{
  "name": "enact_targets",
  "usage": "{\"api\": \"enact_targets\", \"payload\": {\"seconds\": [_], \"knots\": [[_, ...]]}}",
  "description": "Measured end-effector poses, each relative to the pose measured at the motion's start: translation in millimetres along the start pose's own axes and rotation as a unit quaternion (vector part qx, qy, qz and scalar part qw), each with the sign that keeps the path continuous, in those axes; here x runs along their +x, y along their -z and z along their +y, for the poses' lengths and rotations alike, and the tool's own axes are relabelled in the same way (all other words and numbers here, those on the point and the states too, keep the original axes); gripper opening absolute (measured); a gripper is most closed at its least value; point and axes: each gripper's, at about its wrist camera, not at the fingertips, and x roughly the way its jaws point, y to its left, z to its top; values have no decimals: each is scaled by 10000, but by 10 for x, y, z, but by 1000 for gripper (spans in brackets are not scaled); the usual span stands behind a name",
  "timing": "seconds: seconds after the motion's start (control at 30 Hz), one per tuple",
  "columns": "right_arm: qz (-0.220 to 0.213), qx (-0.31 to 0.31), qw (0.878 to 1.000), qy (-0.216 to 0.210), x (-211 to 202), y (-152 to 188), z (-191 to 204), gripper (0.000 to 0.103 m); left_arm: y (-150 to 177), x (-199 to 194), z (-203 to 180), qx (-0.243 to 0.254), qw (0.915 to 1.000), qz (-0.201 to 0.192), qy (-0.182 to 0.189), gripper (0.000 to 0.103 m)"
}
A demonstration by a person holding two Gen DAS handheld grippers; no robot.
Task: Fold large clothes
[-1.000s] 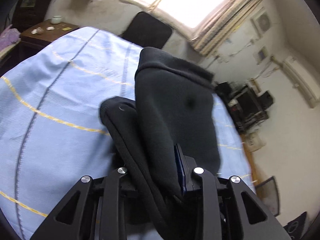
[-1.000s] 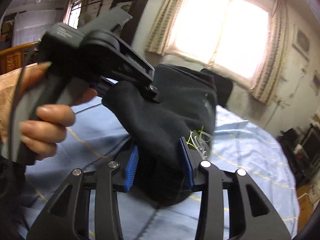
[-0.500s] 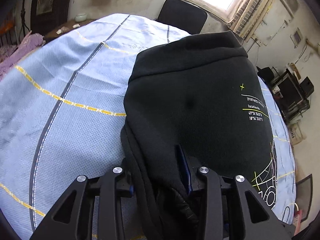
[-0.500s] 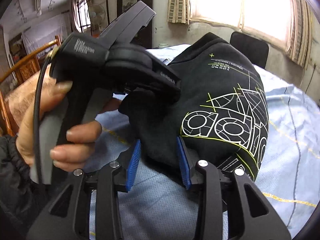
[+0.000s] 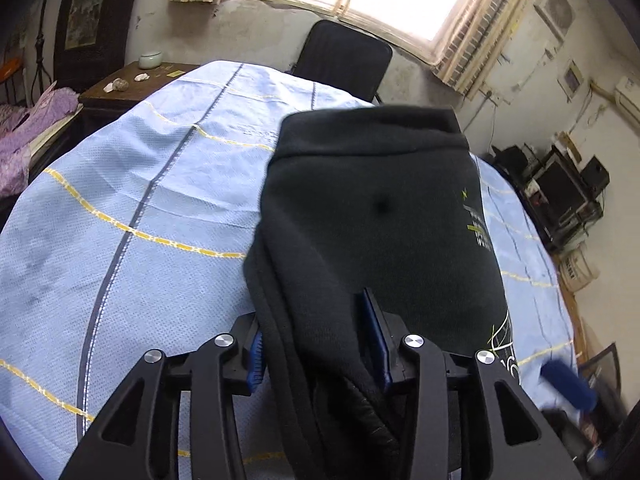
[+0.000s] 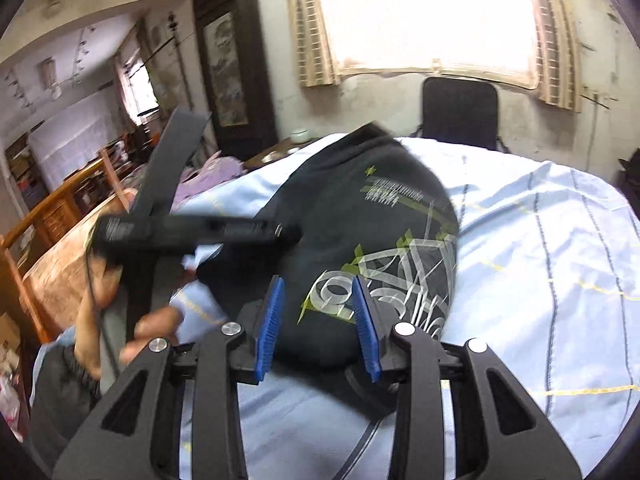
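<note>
A black sweatshirt (image 5: 380, 208) with a yellow and white print (image 6: 384, 276) lies folded on a light blue bed sheet (image 5: 140, 200). My left gripper (image 5: 314, 320) is at its near left edge. Its jaws are opening, and a thick fold of the fabric lies loose between the blue pads. In the right wrist view the left gripper (image 6: 280, 232) is blurred, with a hand (image 6: 152, 324) around its handle. My right gripper (image 6: 318, 292) is shut on the printed hem at the near right. One of its pads (image 5: 564, 384) shows blurred in the left wrist view.
A black chair (image 5: 344, 60) stands past the far end of the bed under a bright window. A dark wooden side table (image 5: 132, 84) and purple cloth (image 5: 24, 140) are at the far left. Shelves with electronics (image 5: 560, 196) line the right wall. Bare sheet (image 6: 540, 240) spreads right of the sweatshirt.
The sweatshirt, held up bunched between both grippers a second ago, now lies spread flat on the sheet. The left jaws have widened. The right gripper has swung sideways away from the left one.
</note>
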Motion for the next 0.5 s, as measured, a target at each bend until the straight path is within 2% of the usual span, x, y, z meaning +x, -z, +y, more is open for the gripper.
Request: {"api": "enact_targets", "payload": {"seconds": [0.1,0.17,0.27,0.3,0.33,0.4,0.43,0.47,0.5], "knots": [[-74,-29,9998,171,113,-110,42,35,20,37,-111,112,9999,22,11,44],[-69,-66,9988,474,253,-135,48,34,33,71,-125,121,9998,43,134,44],[382,299,9947,912,505,-101,-220,34,72,179,-160,154,9993,173,294,50],[503,481,9943,811,580,-67,-318,34,95,249,-183,196,9987,270,383,51],[579,615,9936,745,639,-33,-404,34,115,328,-203,244,9983,332,411,55],[574,900,9925,600,675,43,-609,33,143,441,-228,272,9989,343,156,73],[573,1008,9921,488,684,66,-669,33,136,464,-196,199,9992,335,22,87],[553,1029,9922,438,689,91,-687,33,127,499,-125,41,9992,402,7,93],[524,974,9929,449,687,100,-679,33,124,530,-50,-139,9986,494,140,94]]}}
